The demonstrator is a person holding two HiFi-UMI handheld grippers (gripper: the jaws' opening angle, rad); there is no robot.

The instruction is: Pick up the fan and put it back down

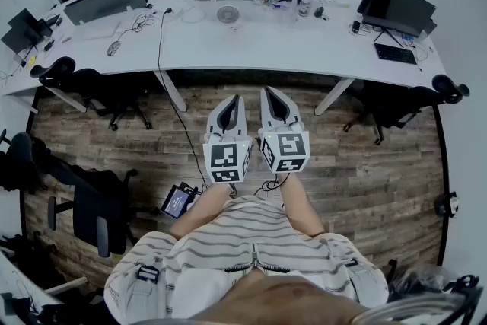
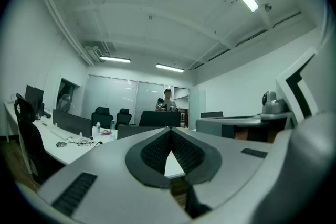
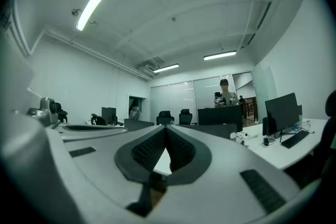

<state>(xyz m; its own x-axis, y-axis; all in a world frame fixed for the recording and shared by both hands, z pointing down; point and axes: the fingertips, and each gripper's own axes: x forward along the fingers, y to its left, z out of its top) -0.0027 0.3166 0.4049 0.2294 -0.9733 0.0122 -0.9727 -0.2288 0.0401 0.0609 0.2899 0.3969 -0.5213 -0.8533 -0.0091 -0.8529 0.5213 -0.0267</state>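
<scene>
The fan (image 1: 227,14) stands on the long white curved table (image 1: 304,49), near its back edge, between the 2 dark monitor screens at the middle. From the head view it shows as a small round pale disc with a darker hub. It is too small to tell its stand or which way it faces. Nothing touches it, and neither gripper view shows it clearly.

Judging from this, the task has not begun: the fan is not yet picked up, so the approach, the grasp, the lift and the setting down are all left to do.

Around the fan the table carries bottles and small clutter to its right, a black cable (image 1: 161,42) running over the front edge to its left, a mouse (image 1: 113,48) further left, and a keyboard (image 1: 395,53) at the far right end.

The left gripper (image 1: 231,101) and the right gripper (image 1: 272,95) are held level, side by side, over the wooden floor (image 1: 365,164), well short of the table and well apart from the fan. Each gripper's own view shows its jaws closed tip to tip with nothing between them. The jaws will have to open before any grasp.

Office chairs (image 1: 91,209) stand on the floor to the left.
</scene>
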